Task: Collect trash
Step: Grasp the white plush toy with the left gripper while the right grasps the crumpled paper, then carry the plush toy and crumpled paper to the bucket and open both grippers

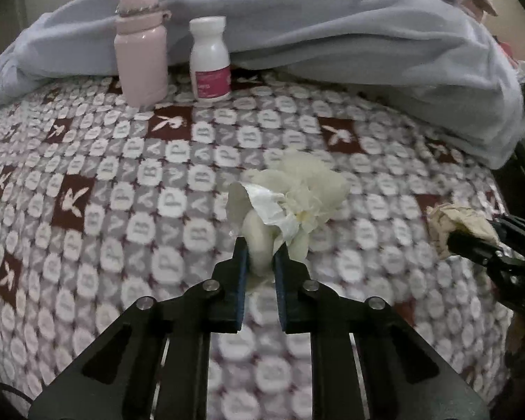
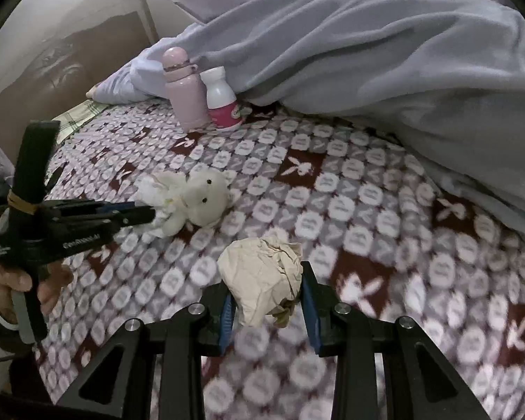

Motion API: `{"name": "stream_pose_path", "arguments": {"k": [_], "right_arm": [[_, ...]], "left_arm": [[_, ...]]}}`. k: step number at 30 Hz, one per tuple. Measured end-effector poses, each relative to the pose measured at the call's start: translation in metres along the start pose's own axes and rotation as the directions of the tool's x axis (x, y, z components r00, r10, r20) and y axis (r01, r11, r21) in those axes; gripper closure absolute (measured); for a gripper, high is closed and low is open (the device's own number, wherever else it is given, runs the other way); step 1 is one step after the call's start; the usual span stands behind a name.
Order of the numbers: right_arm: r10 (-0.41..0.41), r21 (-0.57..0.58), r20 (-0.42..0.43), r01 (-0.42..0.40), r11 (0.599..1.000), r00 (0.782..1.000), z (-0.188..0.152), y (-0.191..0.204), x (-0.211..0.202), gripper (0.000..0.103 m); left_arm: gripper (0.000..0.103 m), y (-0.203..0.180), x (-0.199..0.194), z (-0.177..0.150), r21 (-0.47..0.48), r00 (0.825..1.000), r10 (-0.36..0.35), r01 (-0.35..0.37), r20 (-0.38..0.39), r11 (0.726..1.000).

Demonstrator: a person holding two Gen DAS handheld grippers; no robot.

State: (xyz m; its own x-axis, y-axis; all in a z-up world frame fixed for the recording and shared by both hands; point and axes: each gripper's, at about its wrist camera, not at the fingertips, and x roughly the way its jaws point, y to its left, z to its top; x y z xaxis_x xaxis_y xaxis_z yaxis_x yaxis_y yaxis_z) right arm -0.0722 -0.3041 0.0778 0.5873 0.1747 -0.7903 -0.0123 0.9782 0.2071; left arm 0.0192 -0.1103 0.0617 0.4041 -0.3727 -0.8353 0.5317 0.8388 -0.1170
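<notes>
Left gripper [image 1: 259,250]: jaws drawn tight on a limb of a small cream plush toy [image 1: 308,182], with a white crumpled tissue [image 1: 273,206] caught against the toy just ahead of the blue pads. Toy and tissue lie low over the patterned bedspread [image 1: 122,182]; the right wrist view shows the toy's head with two dark eyes, turned away from the gripper.

Right gripper [image 2: 266,290]: jaws partly closed, both blue pads pressing a beige crumpled paper ball [image 2: 259,280]. Ball sits at the fingertips, over the bedspread, near the toy and to its right in the right wrist view. Whether it touches the bedspread cannot be told.

Hand [image 2: 21,283]: wrapped round the left gripper's handle, at the left edge of the right wrist view.

Pink bottle [image 1: 141,45]: upright on the bedspread, domed cap, far side from the grippers.

White pill bottle [image 1: 210,59]: upright just beside the pink bottle, white cap, pink label.

Pale blue blanket [image 1: 332,28]: bunched along the far side of the bed, directly behind both bottles.
</notes>
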Motion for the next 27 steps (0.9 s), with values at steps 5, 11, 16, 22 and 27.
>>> {"name": "stream_pose_path", "arguments": {"k": [5,11,16,22,27], "right_arm": [[-0.015,0.002,0.012,0.015,1.0,1.0,-0.021,-0.001,-0.031,0.071],[-0.052,0.015,0.031,0.052,0.999,0.998,-0.052,-0.011,-0.071,0.071],[-0.093,0.046,0.036,0.091,0.995,0.995,-0.08,-0.025,-0.101,0.071],[-0.15,0.096,0.056,0.144,0.985,0.987,-0.109,-0.052,-0.142,0.071],[-0.202,0.163,0.067,0.189,0.968,0.977,-0.135,-0.082,-0.177,0.071]], "left_arm": [[0.092,-0.034,-0.031,-0.015,0.015,0.999,-0.03,0.029,0.033,0.999],[0.092,-0.081,-0.055,-0.032,0.048,0.997,-0.049,0.045,0.065,0.998],[0.092,-0.125,-0.068,-0.044,0.081,0.994,-0.068,0.062,0.085,0.995],[0.092,-0.183,-0.076,-0.052,0.137,0.988,-0.13,0.118,0.08,0.984],[0.092,-0.23,-0.076,-0.053,0.182,0.982,-0.182,0.169,0.059,0.969]]}}
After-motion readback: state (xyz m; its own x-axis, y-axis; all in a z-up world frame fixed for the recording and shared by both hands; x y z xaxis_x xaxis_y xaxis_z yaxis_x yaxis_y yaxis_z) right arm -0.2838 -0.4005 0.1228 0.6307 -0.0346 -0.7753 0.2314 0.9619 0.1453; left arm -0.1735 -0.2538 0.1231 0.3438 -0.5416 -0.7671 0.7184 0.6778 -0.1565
